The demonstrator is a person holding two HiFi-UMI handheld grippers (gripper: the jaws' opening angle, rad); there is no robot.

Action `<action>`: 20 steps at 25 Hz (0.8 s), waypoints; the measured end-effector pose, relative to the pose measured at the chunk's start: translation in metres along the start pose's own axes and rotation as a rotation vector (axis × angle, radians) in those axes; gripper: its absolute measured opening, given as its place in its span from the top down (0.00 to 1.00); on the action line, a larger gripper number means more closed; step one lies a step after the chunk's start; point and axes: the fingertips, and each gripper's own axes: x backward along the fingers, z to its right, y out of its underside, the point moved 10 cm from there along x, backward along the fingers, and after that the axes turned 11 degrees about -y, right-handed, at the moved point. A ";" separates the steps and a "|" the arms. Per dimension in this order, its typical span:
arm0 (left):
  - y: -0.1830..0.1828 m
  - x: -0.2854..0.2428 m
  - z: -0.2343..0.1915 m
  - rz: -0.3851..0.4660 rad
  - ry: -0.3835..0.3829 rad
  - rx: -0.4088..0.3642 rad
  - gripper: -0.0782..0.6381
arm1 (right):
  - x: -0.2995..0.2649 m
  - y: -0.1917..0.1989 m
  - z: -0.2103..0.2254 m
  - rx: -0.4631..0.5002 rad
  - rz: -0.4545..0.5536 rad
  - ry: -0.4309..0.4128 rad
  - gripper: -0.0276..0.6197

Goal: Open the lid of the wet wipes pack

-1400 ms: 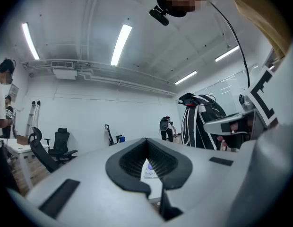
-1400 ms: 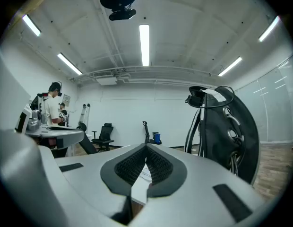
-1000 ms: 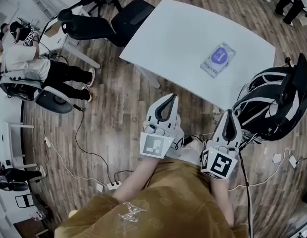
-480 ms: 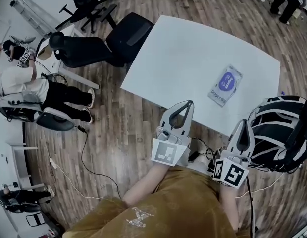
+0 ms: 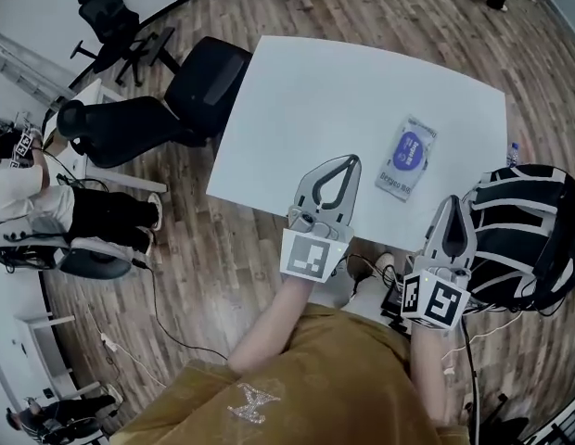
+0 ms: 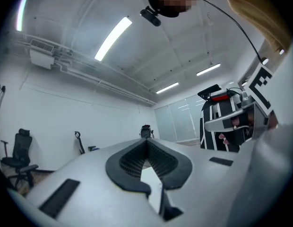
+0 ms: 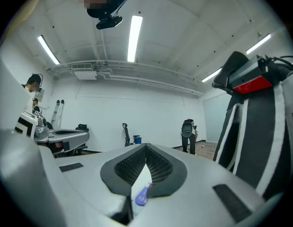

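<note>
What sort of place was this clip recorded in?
Most likely an office or lab workspace: a white table stands on a wood-pattern floor, black office chairs sit beside it, cables trail across the floor, and strip lights run along a white ceiling.

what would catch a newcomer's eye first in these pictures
A white table fills the middle of the head view, and on it a wet wipes pack with a purple label lies flat near the right side. At the table's near edge the left gripper and the right gripper are held side by side, both shut and empty. A black chair with white stripes stands at the right.
</note>
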 end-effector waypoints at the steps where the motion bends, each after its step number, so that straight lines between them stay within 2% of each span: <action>1: -0.004 -0.007 0.001 0.025 0.021 -0.044 0.88 | -0.004 -0.004 0.002 -0.002 0.013 0.001 0.95; 3: -0.010 -0.019 0.003 0.047 0.038 -0.048 0.88 | -0.010 -0.011 0.009 -0.027 0.050 0.000 0.95; 5: -0.009 -0.026 0.004 0.023 0.013 0.041 0.88 | -0.015 -0.016 0.014 -0.042 0.081 -0.001 0.95; 7: -0.003 -0.033 0.003 -0.014 -0.035 0.100 0.88 | -0.022 -0.016 0.017 -0.012 0.087 0.001 0.95; 11: 0.011 -0.055 0.003 -0.066 -0.076 0.086 0.88 | -0.042 -0.007 0.026 0.030 0.066 -0.012 0.95; 15: 0.021 -0.078 0.006 -0.096 -0.049 0.124 0.88 | -0.059 0.005 0.038 0.024 0.023 -0.021 0.95; 20: 0.041 -0.108 0.013 -0.127 -0.048 0.123 0.88 | -0.080 0.025 0.052 0.019 -0.033 -0.020 0.95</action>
